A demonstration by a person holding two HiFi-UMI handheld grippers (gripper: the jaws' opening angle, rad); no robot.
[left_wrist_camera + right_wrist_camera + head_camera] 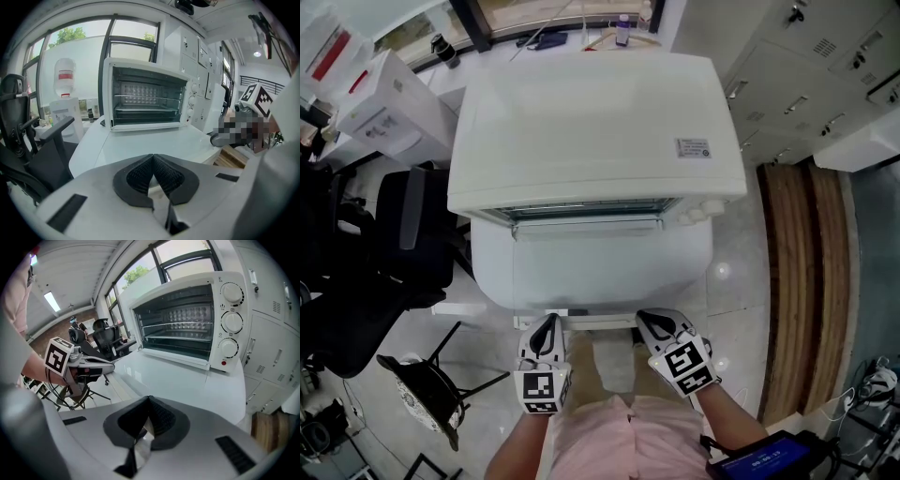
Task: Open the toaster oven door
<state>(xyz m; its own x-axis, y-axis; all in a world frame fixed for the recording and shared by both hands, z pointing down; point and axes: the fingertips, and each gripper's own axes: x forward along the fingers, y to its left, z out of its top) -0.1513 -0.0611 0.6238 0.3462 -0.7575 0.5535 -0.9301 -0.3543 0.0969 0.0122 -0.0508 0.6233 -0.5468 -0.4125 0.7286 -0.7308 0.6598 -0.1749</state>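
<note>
A white toaster oven (591, 122) stands at the far end of a white table (591, 267). Its glass door (146, 99) is upright against the front, with the racks showing through it. Three knobs (231, 320) sit on the right of the oven's front. My left gripper (546, 328) and right gripper (661, 323) hover side by side at the table's near edge, well short of the oven. Each is shut with nothing between the pads: left gripper (152, 157), right gripper (149, 399).
A black office chair (394, 244) stands left of the table, with a black stool base (427, 394) on the floor near it. Grey cabinets (806, 75) and a wooden strip (806, 281) line the right side. White boxes (384, 103) sit at the far left.
</note>
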